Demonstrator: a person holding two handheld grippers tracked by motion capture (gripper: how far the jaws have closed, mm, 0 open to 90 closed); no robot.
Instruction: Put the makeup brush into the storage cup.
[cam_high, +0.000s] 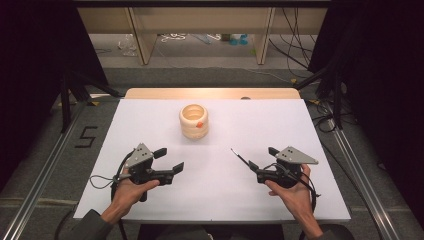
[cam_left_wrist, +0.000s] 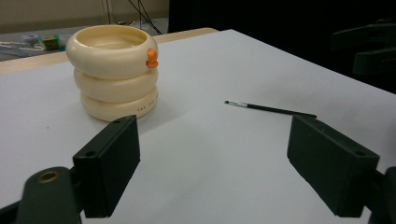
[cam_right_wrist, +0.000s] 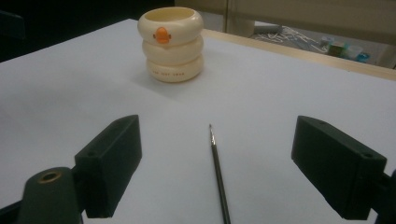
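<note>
Jaws of the right gripper stand wide apart, nothing between the pads. In the right gripper view a thin black paintbrush lies flat on the white table, running up the gap between the two jaws, bristle tip pointing away toward the far side; neither jaw touches it. From the high view, the paintbrush rests just in front of that gripper, its near end under the jaw tips.

Left gripper also spread wide, empty, held low over the table and well apart from the brush. Left gripper view shows the paintbrush lying beyond its far-side jaw.

Past both grippers, near the middle of the table's far half, stands a cream-coloured pot shaped like three stacked rings, upright, open at the top, with a small orange beak-like knob on the upper ring. Small lettering runs along the lowest ring, too small to read. Pot and brush are apart.

Each gripper is held in one hand, forearms coming in from the near edge. A cable trails off the left gripper.
</note>
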